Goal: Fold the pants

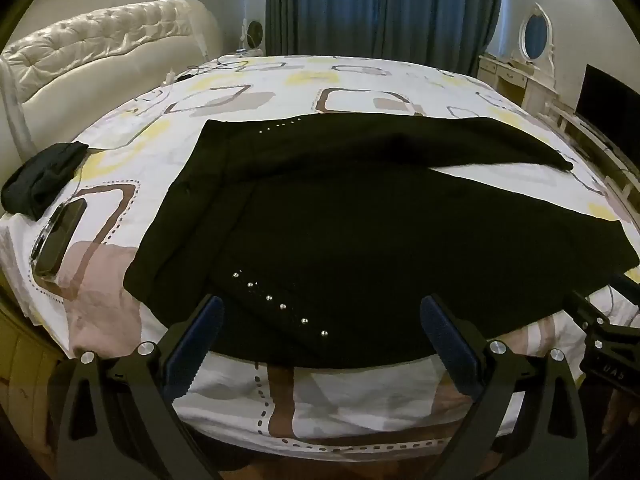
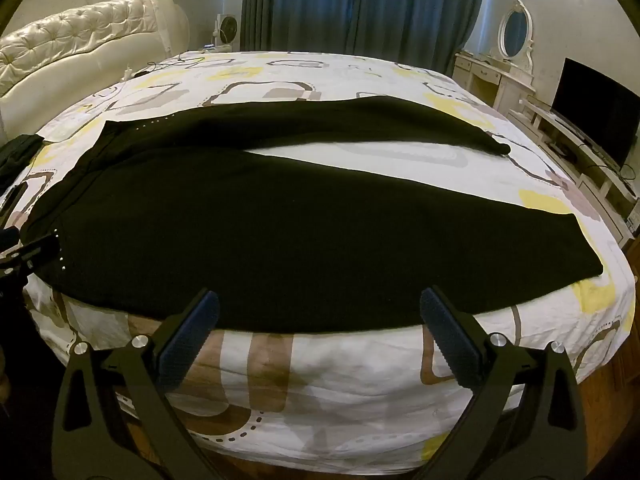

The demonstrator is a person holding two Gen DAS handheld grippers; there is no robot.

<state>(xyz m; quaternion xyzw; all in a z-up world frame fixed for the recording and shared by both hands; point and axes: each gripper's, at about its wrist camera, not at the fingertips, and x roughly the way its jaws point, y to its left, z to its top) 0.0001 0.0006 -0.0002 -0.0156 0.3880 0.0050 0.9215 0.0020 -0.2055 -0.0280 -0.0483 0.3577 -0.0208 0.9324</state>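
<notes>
Black pants (image 1: 320,220) lie spread flat across the bed, waist at the left with rows of silver studs (image 1: 280,304), the two legs splayed to the right. They also show in the right wrist view (image 2: 260,232). My left gripper (image 1: 322,312) is open, just above the near edge of the pants by the studs. My right gripper (image 2: 320,308) is open, at the near edge of the nearer leg. The right gripper also shows in the left wrist view (image 1: 600,320) at the right edge, and the left gripper in the right wrist view (image 2: 28,256) at the left edge.
The bed has a white patterned sheet (image 1: 360,400). A phone (image 1: 60,236) and a dark cloth bundle (image 1: 40,180) lie at the left. A padded headboard (image 1: 100,48) stands left; curtains (image 1: 380,4), a dresser with a mirror (image 2: 512,48) and a TV (image 2: 596,116) stand beyond.
</notes>
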